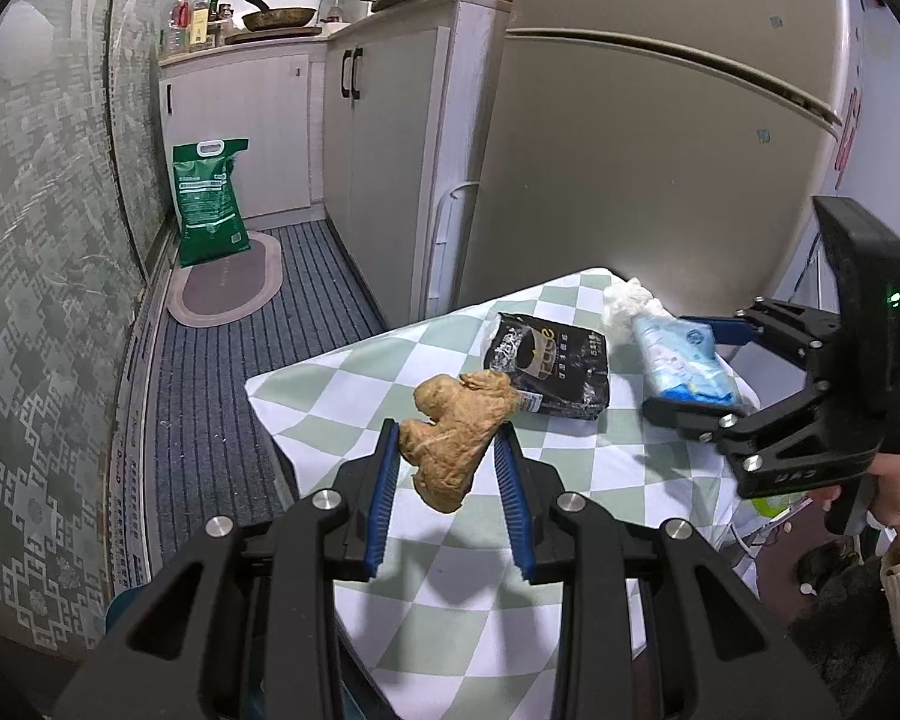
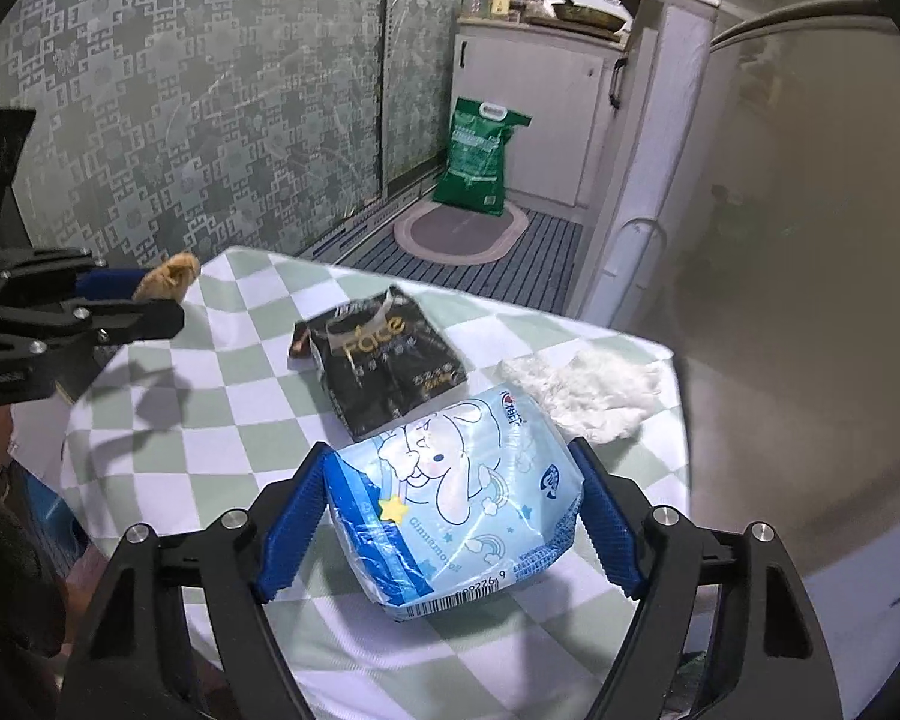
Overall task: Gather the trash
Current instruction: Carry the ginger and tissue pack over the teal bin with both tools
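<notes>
My left gripper [image 1: 448, 429] is shut on a crumpled brown paper lump [image 1: 456, 438], held just above the near-left part of the green-and-white checked tablecloth [image 1: 354, 372]. In the right wrist view that lump [image 2: 174, 273] pokes out past the left gripper [image 2: 150, 300] at the table's left edge. My right gripper [image 2: 450, 453] has both blue pads pressed on a light-blue cartoon tissue pack [image 2: 450, 498], which casts a shadow on the cloth [image 2: 210, 420]. Flat beyond it lies a black packet [image 2: 384, 360], and a white crumpled tissue [image 2: 594, 390] sits at the far right.
A grey fridge [image 1: 630, 150] stands right behind the table. On the striped floor mat to the left lean a green sack [image 1: 210, 204] and white cabinets [image 1: 384, 138]. A person's hand [image 1: 894, 492] holds the right gripper's handle.
</notes>
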The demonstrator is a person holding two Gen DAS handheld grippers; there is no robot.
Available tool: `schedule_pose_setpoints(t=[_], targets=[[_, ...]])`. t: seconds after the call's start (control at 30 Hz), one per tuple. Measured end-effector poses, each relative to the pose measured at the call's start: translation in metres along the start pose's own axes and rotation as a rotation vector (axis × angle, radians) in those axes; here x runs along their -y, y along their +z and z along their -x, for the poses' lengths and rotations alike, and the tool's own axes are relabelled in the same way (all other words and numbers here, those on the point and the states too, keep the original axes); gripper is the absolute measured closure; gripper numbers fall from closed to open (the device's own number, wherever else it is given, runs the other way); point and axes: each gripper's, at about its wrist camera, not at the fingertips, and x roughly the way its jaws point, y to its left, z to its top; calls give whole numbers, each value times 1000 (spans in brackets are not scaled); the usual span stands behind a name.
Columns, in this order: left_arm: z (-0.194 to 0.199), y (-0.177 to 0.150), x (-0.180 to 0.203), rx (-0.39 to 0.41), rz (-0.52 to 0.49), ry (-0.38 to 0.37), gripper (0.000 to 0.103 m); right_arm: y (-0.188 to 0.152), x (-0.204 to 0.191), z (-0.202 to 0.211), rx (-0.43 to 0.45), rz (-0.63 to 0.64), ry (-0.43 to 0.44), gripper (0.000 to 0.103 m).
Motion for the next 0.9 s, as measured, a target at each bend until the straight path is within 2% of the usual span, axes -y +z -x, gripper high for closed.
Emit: schedule_pose_setpoints(t=[0.23, 0.47, 0.9], targets=[[11, -2, -8, 15, 19, 9, 69, 13, -6, 23, 61, -16, 11, 24], [19, -11, -25, 7, 36, 43, 69, 28, -27, 25, 86, 8, 38, 24], [41, -37, -82, -23, 103, 110, 69, 56, -75, 19, 100, 63, 86, 24]])
